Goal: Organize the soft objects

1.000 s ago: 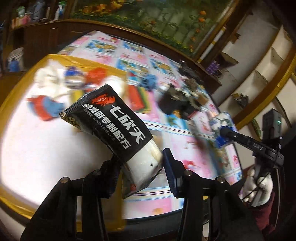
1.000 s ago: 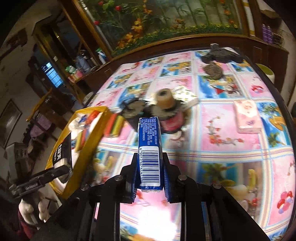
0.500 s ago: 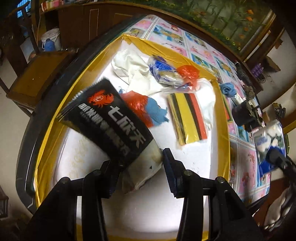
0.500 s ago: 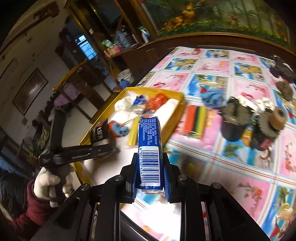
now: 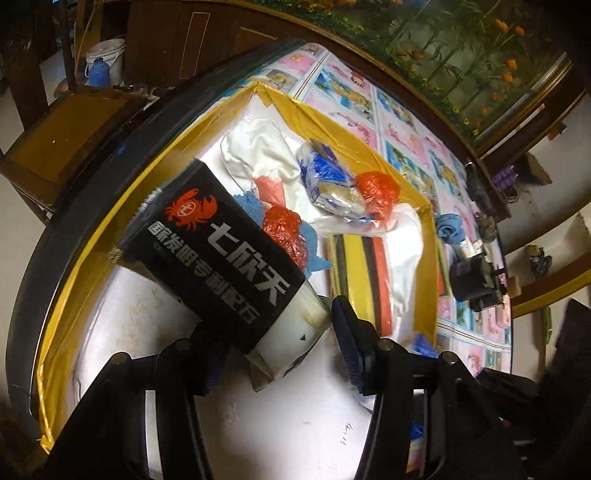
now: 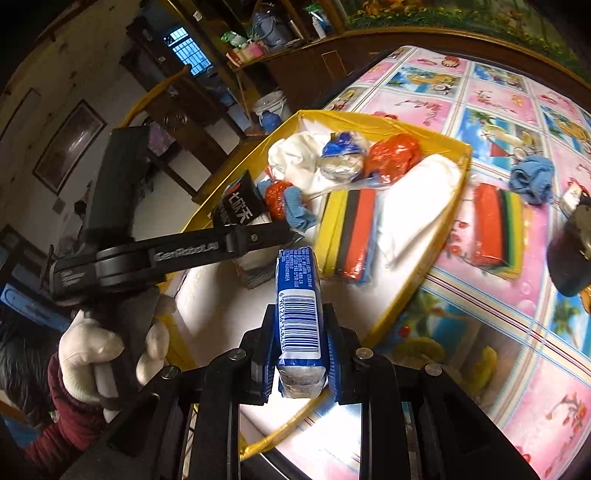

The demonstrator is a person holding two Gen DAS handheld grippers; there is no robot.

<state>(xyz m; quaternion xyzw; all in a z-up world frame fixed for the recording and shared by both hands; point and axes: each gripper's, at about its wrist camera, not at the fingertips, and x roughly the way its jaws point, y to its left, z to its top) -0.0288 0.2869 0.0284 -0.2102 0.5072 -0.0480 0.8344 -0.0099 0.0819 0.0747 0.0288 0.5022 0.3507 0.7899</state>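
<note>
The left gripper (image 5: 273,354) is black plastic, with two angular fingers (image 5: 354,343) that carry ribbed blue pads and round silver screws; the right gripper (image 6: 301,350) has the same black body, blue pads and silver screws; in the right wrist view the left tool shows grey lettering on its arm; the left hand (image 6: 107,354) wears a white knitted glove and a dark red sleeve.

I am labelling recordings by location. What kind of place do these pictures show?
Probably a lived-in home, perhaps a dining room. A table with a pink cartoon-print plastic cloth, dark wooden cabinets cluttered with bottles, and a framed picture on the wall suggest it.
</note>
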